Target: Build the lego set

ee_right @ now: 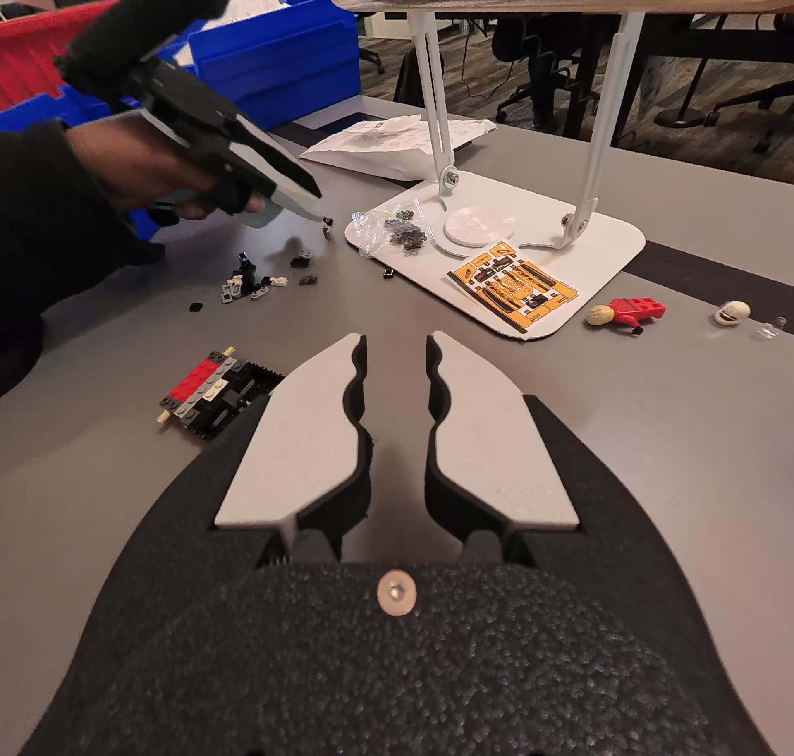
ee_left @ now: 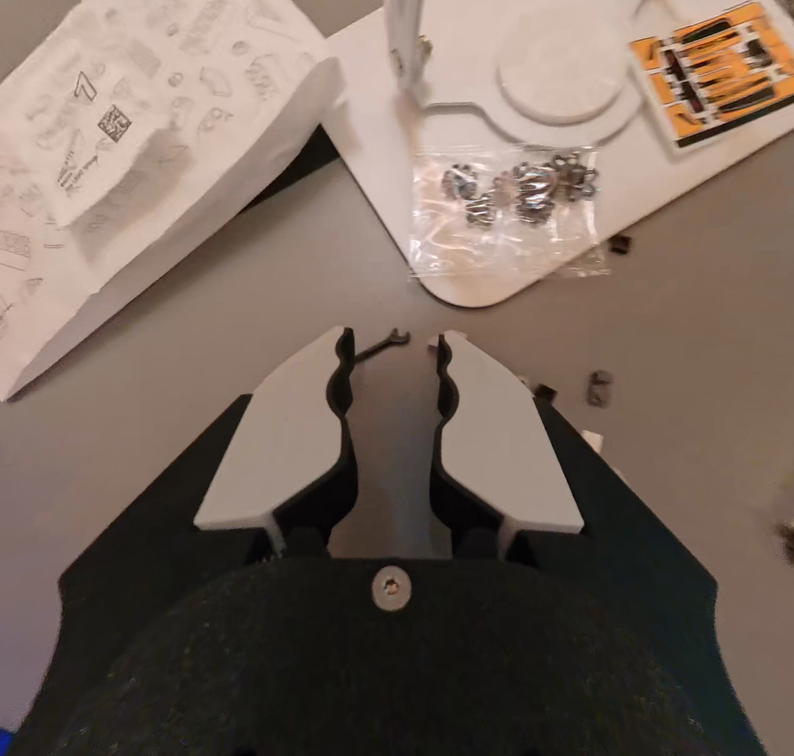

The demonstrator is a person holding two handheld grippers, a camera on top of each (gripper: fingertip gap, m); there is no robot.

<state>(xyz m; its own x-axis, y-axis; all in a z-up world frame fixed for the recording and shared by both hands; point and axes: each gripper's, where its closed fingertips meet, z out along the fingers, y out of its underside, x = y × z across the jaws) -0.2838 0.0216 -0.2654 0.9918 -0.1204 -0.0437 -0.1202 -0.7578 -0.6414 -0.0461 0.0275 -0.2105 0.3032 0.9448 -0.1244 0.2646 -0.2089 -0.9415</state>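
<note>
Both claws are gaping, gripping nothing: left gripper [ee_left: 393,340] is hovering over a tiny black wrench piece [ee_left: 382,342], while right gripper [ee_right: 396,340] is hanging beside the half-built lego chassis [ee_right: 215,389] on the grey table [ee_right: 644,434]

White paper bag [ee_left: 142,134]: printed mark, square code. Orange sticker sheet [ee_left: 713,78]: print illegible.

Dim, warm light; fisheye-bent edges; perhaps motion blur in left view.

Left view looks steeply down, right view low across; both share the white stand base [ee_left: 468,271] [ee_right: 601,237] (close).
</note>
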